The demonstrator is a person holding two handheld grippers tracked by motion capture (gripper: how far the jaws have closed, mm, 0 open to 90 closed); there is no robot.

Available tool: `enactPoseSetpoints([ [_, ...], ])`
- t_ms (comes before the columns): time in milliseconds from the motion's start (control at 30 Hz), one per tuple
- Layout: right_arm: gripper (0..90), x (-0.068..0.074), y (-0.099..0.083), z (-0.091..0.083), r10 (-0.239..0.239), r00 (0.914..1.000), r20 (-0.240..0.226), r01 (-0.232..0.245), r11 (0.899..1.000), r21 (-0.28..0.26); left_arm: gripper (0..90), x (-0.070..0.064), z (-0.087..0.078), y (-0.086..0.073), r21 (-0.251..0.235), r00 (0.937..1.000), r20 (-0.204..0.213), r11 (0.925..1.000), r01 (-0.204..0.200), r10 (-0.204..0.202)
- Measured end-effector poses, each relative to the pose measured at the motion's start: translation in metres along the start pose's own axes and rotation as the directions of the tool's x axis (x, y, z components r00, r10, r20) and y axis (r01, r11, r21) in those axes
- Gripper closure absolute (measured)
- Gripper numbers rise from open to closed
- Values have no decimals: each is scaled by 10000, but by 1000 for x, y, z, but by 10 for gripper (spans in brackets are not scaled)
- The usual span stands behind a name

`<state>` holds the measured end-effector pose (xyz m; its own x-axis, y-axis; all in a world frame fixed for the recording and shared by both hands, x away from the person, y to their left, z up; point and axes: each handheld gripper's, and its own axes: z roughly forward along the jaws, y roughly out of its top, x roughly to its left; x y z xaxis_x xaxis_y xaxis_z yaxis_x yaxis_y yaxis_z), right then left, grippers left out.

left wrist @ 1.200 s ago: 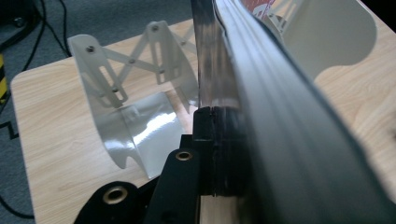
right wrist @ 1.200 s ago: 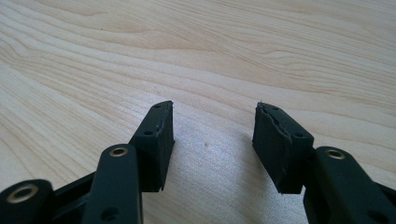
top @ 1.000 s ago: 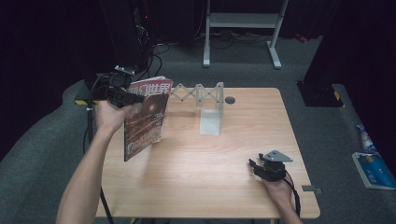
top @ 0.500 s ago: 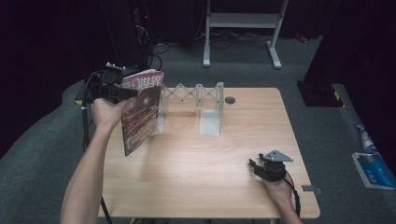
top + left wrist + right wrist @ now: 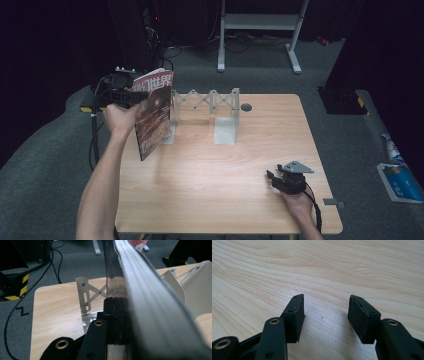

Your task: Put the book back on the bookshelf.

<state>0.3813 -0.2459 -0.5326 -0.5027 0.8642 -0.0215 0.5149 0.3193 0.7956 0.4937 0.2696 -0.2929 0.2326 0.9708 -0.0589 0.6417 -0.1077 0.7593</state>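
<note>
At the upper left of the high view I see my left gripper (image 5: 131, 96) clamped on a thin glossy magazine with a dark red cover and white characters (image 5: 154, 112), held upright above the left edge of the light wooden bench (image 5: 220, 190), just in front of the left plate of a white metal expanding book rack (image 5: 212, 112). That view gives me the cover; the left gripper view gives me only the magazine's edge (image 5: 150, 302), running from the lower right up to the top centre, with one black jaw pressed flat against it. The second jaw is hidden behind the pages, and the cover's print is too small to read. The rack's scissor links (image 5: 93, 293) show at centre left there, its other plate cut off at the right edge.

Lower right in the high view, my right gripper (image 5: 281, 180) rests low on the bench, well apart from the magazine. The right gripper view shows what the high view cannot: its jaws (image 5: 325, 315) stand apart with bare wood grain between them, holding nothing.

My left forearm reaches up from the bottom left, wrist raised; my right hand (image 5: 298, 205) sits at the bench's near edge.
</note>
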Motion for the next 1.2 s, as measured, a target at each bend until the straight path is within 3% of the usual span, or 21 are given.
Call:
enactPoseSetpoints([
  [467, 469, 0, 0, 0, -7, 10000, 3, 7, 10000, -9, 833, -9, 21, -3, -480, 9999, -154, 9988, 58, -65],
  [933, 468, 0, 0, 0, -13, 10000, 2, 13, 10000, -7, 833, -13, 32, -3, -875, 9995, -287, 9961, 108, -133],
  [1200, 468, 0, 0, 0, -13, 10000, 0, 13, 10000, -7, 833, -16, 37, -3, -1014, 9998, -159, 9948, 92, -109],
])
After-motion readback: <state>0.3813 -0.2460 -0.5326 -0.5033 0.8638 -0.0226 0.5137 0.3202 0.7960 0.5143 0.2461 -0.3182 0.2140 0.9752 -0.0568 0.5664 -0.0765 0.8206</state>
